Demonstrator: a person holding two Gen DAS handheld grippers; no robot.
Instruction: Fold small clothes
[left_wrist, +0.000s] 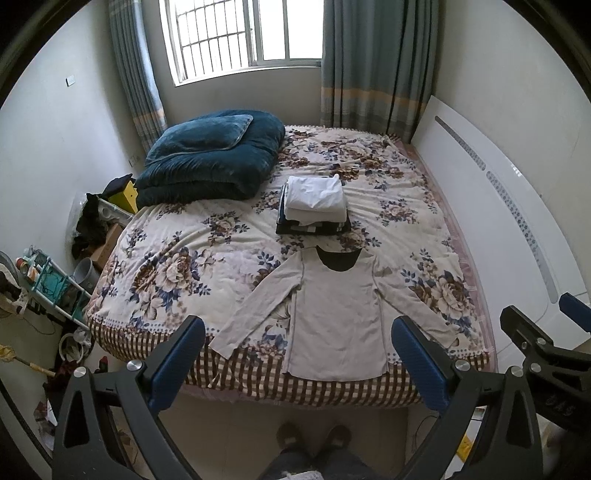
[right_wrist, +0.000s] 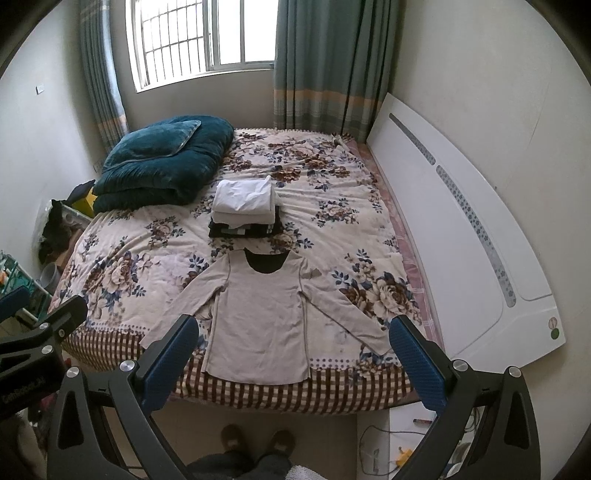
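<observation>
A beige long-sleeved shirt (left_wrist: 334, 314) lies spread flat, sleeves out, at the near edge of the floral bed (left_wrist: 177, 266); it also shows in the right wrist view (right_wrist: 258, 317). Behind it stands a stack of folded clothes (left_wrist: 314, 205), white on top and dark below, also in the right wrist view (right_wrist: 245, 206). My left gripper (left_wrist: 297, 332) is open and empty, held above the floor short of the shirt's hem. My right gripper (right_wrist: 293, 332) is open and empty, likewise in front of the shirt; its body (left_wrist: 535, 347) shows at the left view's right edge.
A folded teal quilt with a pillow (left_wrist: 210, 155) lies at the bed's far left. A white headboard (right_wrist: 461, 236) lines the right side. A cluttered rack and boxes (left_wrist: 48, 280) stand on the floor at left. The person's feet (right_wrist: 258, 439) are at the bed's foot.
</observation>
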